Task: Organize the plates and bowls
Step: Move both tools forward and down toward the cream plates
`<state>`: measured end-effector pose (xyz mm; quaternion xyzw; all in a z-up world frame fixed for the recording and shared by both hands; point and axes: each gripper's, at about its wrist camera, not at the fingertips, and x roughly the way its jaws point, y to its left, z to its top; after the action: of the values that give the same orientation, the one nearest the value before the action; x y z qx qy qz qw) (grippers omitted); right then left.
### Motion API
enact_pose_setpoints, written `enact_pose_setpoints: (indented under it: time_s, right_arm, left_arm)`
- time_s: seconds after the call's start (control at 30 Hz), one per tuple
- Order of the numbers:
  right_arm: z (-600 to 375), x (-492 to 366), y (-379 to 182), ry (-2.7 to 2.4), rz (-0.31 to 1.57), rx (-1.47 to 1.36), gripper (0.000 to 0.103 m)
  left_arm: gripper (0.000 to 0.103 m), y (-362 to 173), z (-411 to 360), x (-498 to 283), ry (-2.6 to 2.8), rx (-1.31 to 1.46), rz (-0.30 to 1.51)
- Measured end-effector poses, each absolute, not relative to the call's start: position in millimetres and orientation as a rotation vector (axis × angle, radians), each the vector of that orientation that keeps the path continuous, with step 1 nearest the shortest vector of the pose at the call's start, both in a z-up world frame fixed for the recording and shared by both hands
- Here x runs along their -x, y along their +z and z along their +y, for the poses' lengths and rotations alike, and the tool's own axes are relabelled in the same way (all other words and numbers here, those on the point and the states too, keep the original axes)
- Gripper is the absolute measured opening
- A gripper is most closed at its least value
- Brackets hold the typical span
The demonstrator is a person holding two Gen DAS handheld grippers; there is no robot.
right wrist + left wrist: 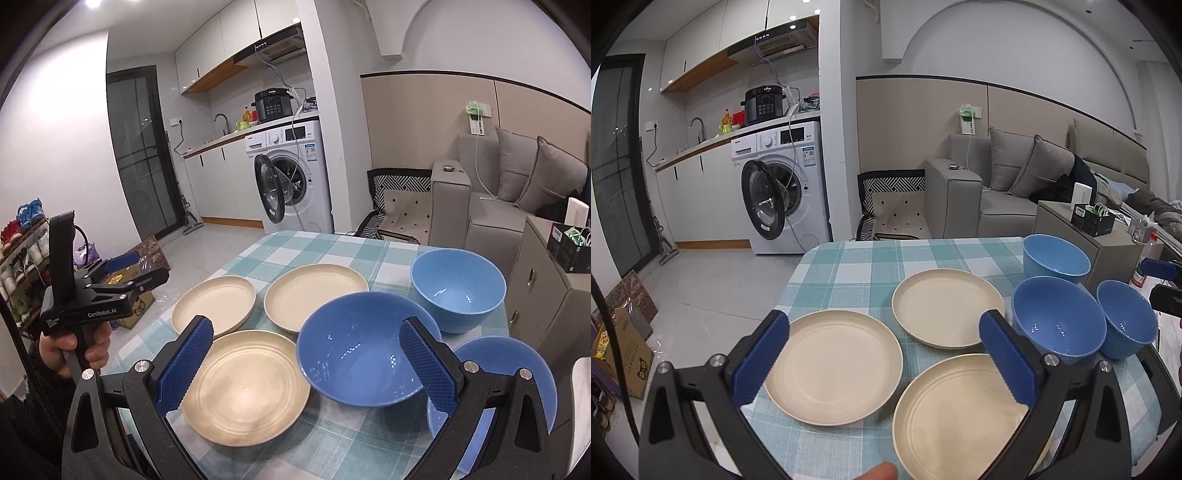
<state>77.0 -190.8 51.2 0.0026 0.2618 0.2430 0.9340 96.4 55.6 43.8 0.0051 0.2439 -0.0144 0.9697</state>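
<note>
3 cream plates (833, 371) lay unstacked toward the table's (849, 258) left edge, and 3 blue bowls (364, 356) stood along its right edge. The left gripper (884, 354), jaws wide and empty, hovered over the near edge, nearest the left and near plates. The right gripper (308, 363), equally wide and empty, framed the middle bowl. Plates and bowls sat close together, leaving open cloth only toward the far edge.

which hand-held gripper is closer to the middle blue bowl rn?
Right. The right hand-held gripper is open with its fingers framing the middle blue bowl. The left hand-held gripper, also open, hovers over the cream plates, with that bowl off to its right.
</note>
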Motion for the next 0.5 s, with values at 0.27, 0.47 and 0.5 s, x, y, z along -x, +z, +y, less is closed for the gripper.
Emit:
enact_pose_setpoints:
  time_s: [0.27,0.47,0.5]
  right_arm:
    - [-185.8,-102.2,52.6,0.5,0.567,0.006,0.103]
    - [-185.5,-126.0,55.5,0.491,0.59,0.005,0.103]
    - [-185.0,-129.2,55.9,0.491,0.591,0.007,0.103]
  left_arm:
    - [0.103,39.8,58.3,-123.7,-0.033,0.0,0.523]
    - [0.103,36.5,63.2,-145.2,-0.023,0.018,0.549]
    - [0.103,35.3,64.5,-147.8,-0.023,0.021,0.552]
